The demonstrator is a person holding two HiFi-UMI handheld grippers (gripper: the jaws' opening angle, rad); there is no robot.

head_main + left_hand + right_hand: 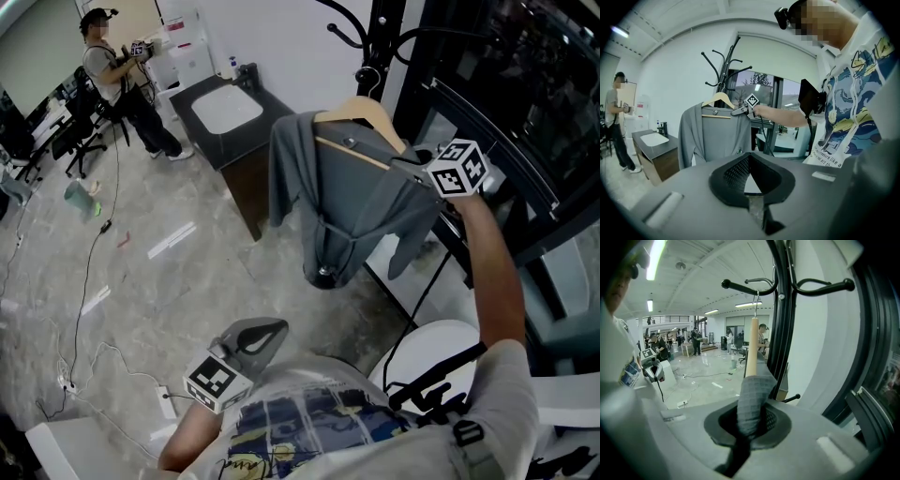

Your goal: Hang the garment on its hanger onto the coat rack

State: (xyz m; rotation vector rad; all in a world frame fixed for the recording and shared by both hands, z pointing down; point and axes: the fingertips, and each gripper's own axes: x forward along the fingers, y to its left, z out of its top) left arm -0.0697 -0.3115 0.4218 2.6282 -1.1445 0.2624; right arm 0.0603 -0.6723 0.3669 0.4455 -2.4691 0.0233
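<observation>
Low by the person's body, the left gripper [274, 329] has its jaws together with nothing between them. Farther out, on a stretched arm, the right gripper [401, 159] is clamped on the shoulder of the gray garment [361, 202], over one end of the wooden hanger [361, 112]. The hanger's hook [757, 292] is right at a curved arm of the coat rack [780, 310]; I cannot tell whether it rests on it.

Head view: from up on the head, looking steeply down at the floor, with the garment [347, 202] and coat rack [384, 47] far right. Left gripper view: from low and further back, facing the same garment [710, 133] and rack. Right gripper view: very near the hanger [751, 348], looking up at the rack's hooks.
</observation>
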